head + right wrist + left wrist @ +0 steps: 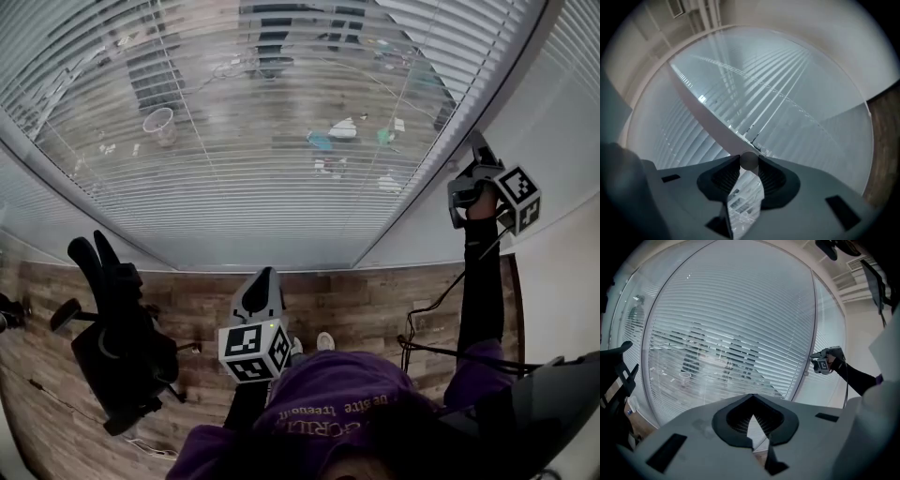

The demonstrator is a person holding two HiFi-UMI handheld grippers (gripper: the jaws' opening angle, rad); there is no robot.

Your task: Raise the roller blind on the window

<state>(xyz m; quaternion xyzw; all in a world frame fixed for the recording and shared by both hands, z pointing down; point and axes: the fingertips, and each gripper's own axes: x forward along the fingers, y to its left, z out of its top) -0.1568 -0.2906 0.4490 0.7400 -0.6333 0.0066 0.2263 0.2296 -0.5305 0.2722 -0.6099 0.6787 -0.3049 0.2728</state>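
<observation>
Pinching rod end: right gripper fingers; contact unseen from head view.

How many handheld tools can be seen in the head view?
2. The left tool sits low at centre, shut and empty; the right tool is raised beside the blind's right edge, clamped on a round rod.
</observation>
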